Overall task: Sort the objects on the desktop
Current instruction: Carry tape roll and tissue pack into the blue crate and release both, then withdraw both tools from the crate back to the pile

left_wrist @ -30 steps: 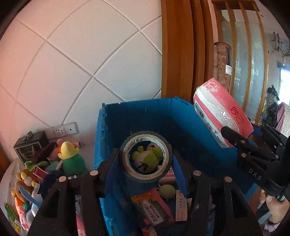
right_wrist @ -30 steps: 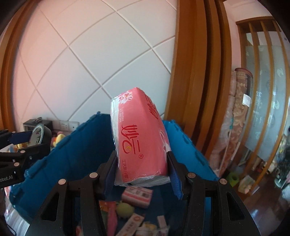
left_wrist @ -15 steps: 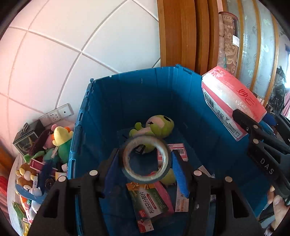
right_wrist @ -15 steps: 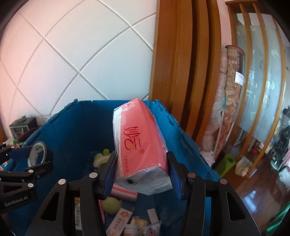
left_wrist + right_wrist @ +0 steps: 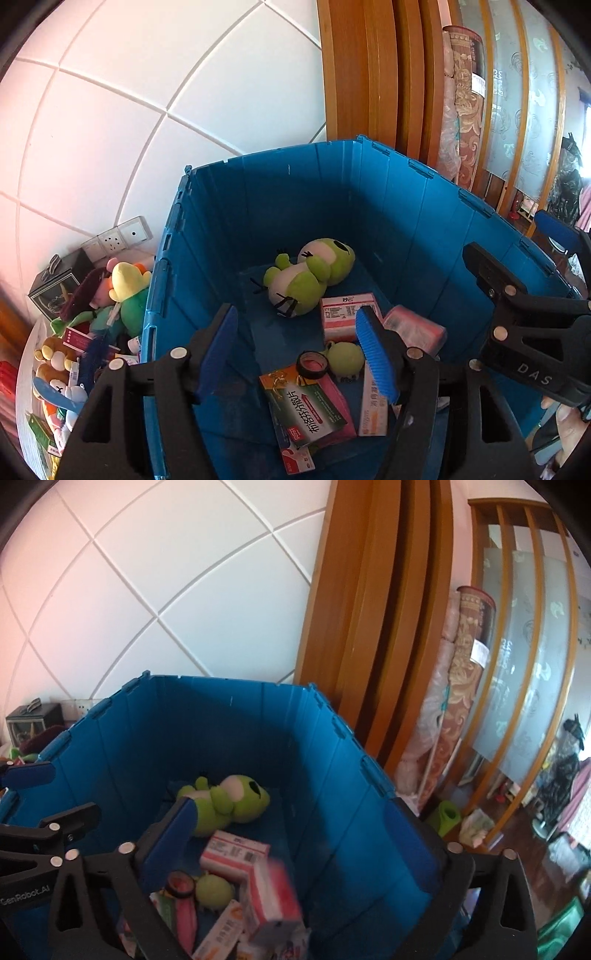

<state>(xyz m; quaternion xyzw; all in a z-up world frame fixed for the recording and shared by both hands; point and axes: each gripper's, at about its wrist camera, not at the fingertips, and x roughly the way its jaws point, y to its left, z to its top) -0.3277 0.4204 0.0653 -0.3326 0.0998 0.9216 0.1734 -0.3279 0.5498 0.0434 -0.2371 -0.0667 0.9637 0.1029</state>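
A blue plastic crate (image 5: 406,221) (image 5: 258,731) stands against the tiled wall. My left gripper (image 5: 299,350) is open and empty above the crate. The tape roll (image 5: 313,364) (image 5: 180,882) lies on the crate floor beside a small green ball toy (image 5: 345,356). My right gripper (image 5: 291,842) is open and empty over the crate; it also shows in the left wrist view (image 5: 524,317). The pink tissue pack (image 5: 271,897) (image 5: 413,328) is inside the crate, blurred. A green frog plush (image 5: 310,273) (image 5: 229,801) and several boxes lie in the crate.
Plush toys (image 5: 118,291), a black box (image 5: 55,284) and small items lie on the surface left of the crate. A wall socket (image 5: 118,236) sits behind them. A wooden door frame (image 5: 369,609) and rolled fabric (image 5: 458,672) stand to the right.
Both grippers have opened. The tape roll left my left gripper and the pink tissue pack left my right gripper; both are now down in the crate.
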